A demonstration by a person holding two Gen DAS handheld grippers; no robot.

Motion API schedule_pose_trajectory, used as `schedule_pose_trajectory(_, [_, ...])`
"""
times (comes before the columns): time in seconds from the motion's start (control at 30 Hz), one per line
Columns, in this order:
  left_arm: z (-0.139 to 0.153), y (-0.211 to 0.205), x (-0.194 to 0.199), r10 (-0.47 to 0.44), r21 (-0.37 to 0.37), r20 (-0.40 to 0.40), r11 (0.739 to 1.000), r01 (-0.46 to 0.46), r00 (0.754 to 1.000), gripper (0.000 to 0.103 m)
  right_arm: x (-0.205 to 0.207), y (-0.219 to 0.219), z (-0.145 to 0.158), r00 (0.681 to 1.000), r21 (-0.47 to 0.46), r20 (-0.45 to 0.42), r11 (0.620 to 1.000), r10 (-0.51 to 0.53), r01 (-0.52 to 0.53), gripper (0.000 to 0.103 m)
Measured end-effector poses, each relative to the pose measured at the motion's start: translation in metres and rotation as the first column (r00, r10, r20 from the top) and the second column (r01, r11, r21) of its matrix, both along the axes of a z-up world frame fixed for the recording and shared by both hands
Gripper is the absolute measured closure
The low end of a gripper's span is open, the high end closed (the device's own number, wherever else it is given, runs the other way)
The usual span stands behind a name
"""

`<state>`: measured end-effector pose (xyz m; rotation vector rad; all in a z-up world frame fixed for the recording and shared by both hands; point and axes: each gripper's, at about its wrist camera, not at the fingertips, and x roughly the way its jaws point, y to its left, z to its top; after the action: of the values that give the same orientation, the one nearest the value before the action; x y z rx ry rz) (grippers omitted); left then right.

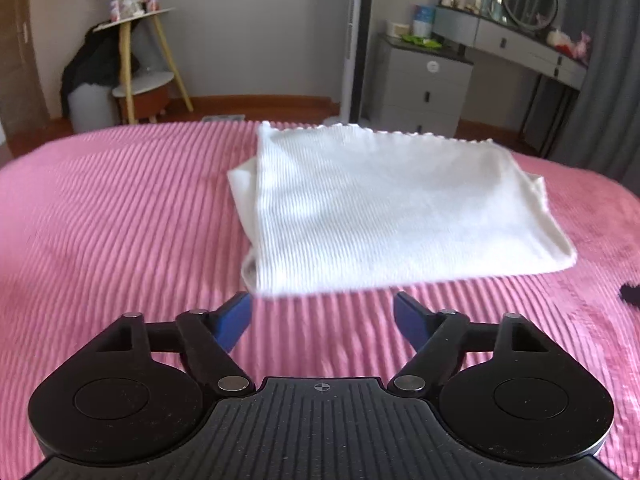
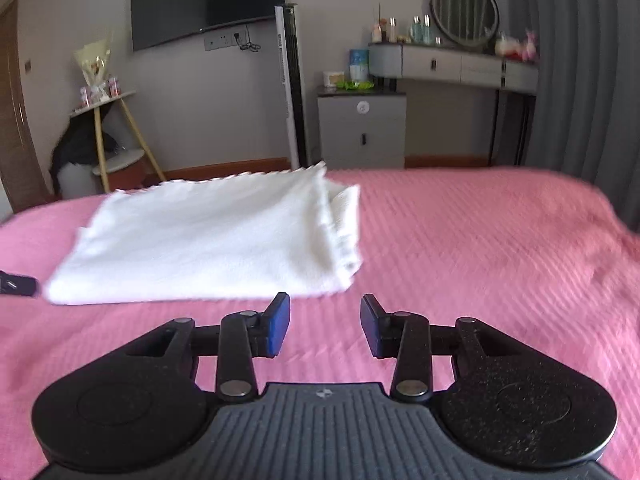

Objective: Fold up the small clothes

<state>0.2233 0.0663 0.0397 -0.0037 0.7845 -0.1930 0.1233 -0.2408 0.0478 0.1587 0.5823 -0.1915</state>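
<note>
- The white garment (image 1: 384,208) lies folded into a rough rectangle on the pink bedspread (image 1: 100,220), scalloped edge toward the far side of the bed.
- The left gripper (image 1: 322,314) hovers just short of the garment's near edge, jaws wide apart and holding nothing; the garment sits at 12 to 1 o'clock from it.
- The right gripper (image 2: 325,322) has its jaws apart and holding nothing too; the garment (image 2: 208,236) lies at 10 to 11 o'clock from it.
</note>
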Motion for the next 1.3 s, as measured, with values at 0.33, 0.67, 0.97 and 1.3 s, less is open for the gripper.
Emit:
schedule_pose_trajectory(0.33, [0.018, 0.003, -0.036, -0.024, -0.009, 0.052, 1.0, 0.024, 0.998, 0.008, -0.004, 0.049, 0.025, 1.0, 0.129, -0.001, 0.992, -0.003, 0.004, 0.044])
schedule_pose_trajectory(0.67, [-0.021, -0.006, 0.014, 0.048, 0.007, 0.011, 0.999, -0.049, 0.999, 0.008, 0.06, 0.045, -0.027, 0.999, 0.371, 0.038, 0.928, 0.024, -0.036, 0.038])
schedule_pose_trajectory(0.97, [-0.051, 0.004, 0.11, 0.244, -0.09, 0.045, 0.967, -0.24, 0.969, 0.009, 0.137, -0.044, -0.096, 0.993, 0.631, 0.021, 0.772, -0.119, 0.079, 0.053])
schedule_pose_trajectory(1.3, [-0.065, 0.01, 0.203, 0.268, -0.091, 0.023, 0.96, -0.265, 0.963, 0.017, 0.151, -0.114, -0.081, 0.978, 0.5, 0.033, 0.851, -0.206, 0.162, 0.054])
